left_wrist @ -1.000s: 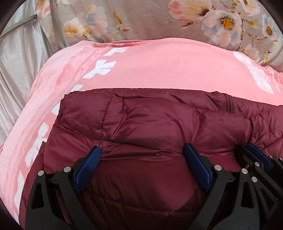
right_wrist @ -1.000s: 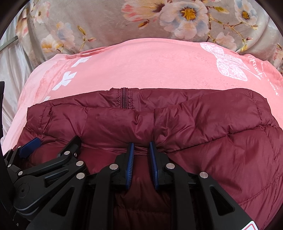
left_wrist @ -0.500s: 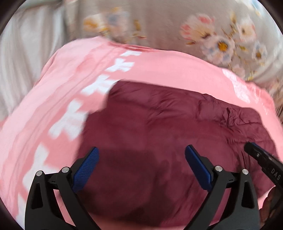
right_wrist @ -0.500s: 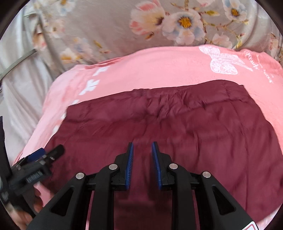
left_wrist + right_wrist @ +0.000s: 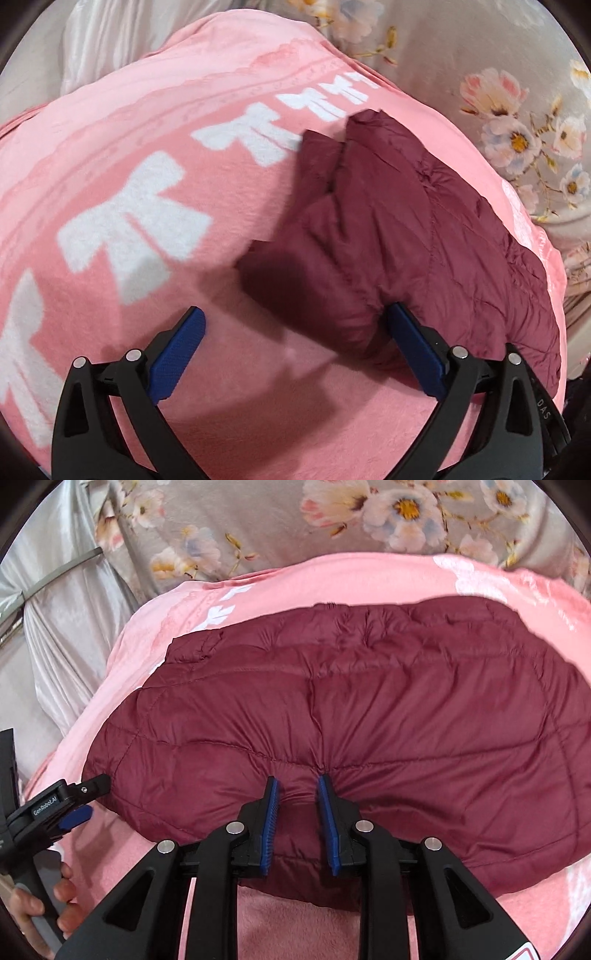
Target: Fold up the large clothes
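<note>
Nearest in the right wrist view, the right gripper point(image 5: 297, 805) is clenched on a pinch of the maroon puffer jacket point(image 5: 369, 701) at its near edge, blue pads pressed into the bunched fabric. The left gripper point(image 5: 295, 354) is spread wide and grips nothing; one of its pads touches the jacket's near corner, the other hangs over the pink blanket point(image 5: 129, 147). The jacket lies folded flat on that blanket, which carries white bow prints. Beyond the blanket is a grey floral sheet point(image 5: 295, 517)
</note>
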Demonstrator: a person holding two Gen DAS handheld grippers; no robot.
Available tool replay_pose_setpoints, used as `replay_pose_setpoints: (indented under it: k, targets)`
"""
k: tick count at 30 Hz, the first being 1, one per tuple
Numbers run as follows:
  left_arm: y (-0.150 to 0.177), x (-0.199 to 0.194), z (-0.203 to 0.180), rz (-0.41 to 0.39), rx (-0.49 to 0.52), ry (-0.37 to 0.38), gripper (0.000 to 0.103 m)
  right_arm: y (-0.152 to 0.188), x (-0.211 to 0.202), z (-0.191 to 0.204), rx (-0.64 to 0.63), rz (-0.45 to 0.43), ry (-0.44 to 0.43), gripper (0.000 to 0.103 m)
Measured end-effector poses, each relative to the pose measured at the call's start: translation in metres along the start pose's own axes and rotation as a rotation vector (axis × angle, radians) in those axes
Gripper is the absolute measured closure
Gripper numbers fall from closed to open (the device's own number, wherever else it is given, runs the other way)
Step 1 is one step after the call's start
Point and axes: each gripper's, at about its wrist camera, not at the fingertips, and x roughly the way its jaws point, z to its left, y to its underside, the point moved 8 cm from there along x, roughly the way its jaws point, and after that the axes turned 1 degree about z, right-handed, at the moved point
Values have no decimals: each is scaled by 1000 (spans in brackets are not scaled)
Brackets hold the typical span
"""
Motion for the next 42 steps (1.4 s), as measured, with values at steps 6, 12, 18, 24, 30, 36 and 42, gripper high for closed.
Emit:
replay_pose_setpoints:
  k: [6,12,18,24,30,36,42]
  targets:
    - [-4,12,-22,3,32,4,5,2,2,2,-20,-17,11,80]
    - [-9,15,-53,30,53,73,50,3,-6,4,-15,-38,37,80]
    - [-21,-19,-69,-26,96,127,81,21,-32,8,-5,-34,40,83]
    - [-30,-65,-105,-107,167,200,85,25,-17,3,-4,-6,40,83]
    - [-23,-109,-175,-170,312,297,87,21,-16,2,-9,0,24,83]
    - [4,-125,-271,-174,505,386,87,24,-77,-29,69,-38,4,83]
    - [55,-93,-355,-86,643,399,87,36,-132,-103,153,-52,162,83]
